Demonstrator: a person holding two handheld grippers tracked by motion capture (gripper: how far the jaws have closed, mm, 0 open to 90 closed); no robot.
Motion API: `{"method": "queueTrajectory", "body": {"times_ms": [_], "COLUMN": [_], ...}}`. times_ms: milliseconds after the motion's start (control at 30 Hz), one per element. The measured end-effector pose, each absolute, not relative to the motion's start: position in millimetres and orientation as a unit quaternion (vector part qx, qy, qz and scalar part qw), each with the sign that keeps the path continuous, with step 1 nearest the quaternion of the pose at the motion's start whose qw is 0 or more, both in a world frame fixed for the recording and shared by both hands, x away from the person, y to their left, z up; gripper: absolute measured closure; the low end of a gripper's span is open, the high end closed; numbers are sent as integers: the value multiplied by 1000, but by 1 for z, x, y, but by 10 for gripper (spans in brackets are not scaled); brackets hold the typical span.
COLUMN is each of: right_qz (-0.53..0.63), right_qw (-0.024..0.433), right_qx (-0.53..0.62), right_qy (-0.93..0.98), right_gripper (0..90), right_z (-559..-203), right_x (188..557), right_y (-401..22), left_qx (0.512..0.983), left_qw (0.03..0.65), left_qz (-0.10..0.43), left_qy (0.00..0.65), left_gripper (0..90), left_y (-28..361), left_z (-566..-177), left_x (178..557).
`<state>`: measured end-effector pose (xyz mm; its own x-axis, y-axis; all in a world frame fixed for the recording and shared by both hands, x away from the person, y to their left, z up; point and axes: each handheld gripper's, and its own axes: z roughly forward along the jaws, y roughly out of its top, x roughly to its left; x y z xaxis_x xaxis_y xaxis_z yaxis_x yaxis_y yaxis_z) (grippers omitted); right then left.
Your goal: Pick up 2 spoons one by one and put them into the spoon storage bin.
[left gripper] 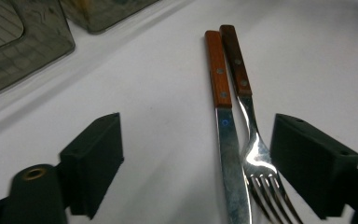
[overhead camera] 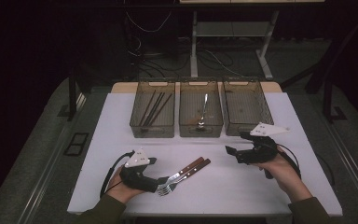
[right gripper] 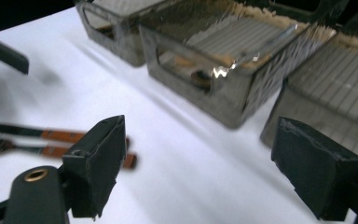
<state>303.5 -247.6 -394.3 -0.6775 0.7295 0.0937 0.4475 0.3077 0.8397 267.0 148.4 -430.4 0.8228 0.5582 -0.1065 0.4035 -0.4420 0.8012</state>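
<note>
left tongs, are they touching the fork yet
Apart: in the left gripper view the left tongs stand open around the fork, white table visible beside each pad.

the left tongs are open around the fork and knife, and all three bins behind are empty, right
Not quite: the left tongs do straddle the fork and knife, but in the high view the left bin holds dark sticks and the middle bin a utensil.

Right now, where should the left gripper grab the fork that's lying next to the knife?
Probably the fork at its narrow steel neck, coming straight down from above. It lies flat on the table, tight beside the knife, so the left gripper, its fingers open, needs to pinch carefully.
</note>
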Motion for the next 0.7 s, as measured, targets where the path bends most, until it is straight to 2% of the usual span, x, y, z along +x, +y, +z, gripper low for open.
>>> {"method": "queueTrajectory", "body": {"times_ms": [267, 467, 567, 700], "right_qz": [453, 444, 437, 434], "right_qw": [147, 140, 141, 140], "right_qx": [367, 366, 358, 353], "right_qy": [799, 806, 813, 817], "right_gripper": [182, 181, 181, 182], "right_z": [-419, -430, -432, -434], "right_x": [278, 261, 255, 254], "right_y": [-266, -274, -275, -275], "left_qx": [849, 869, 880, 887], "left_qw": [446, 411, 389, 374], "left_qz": [82, 63, 59, 55], "left_qy": [272, 269, 266, 267], "left_gripper": [440, 581, 641, 658], "left_y": [123, 99, 91, 84], "left_z": [-426, -431, -432, -434], "left_x": [273, 280, 285, 288]}}
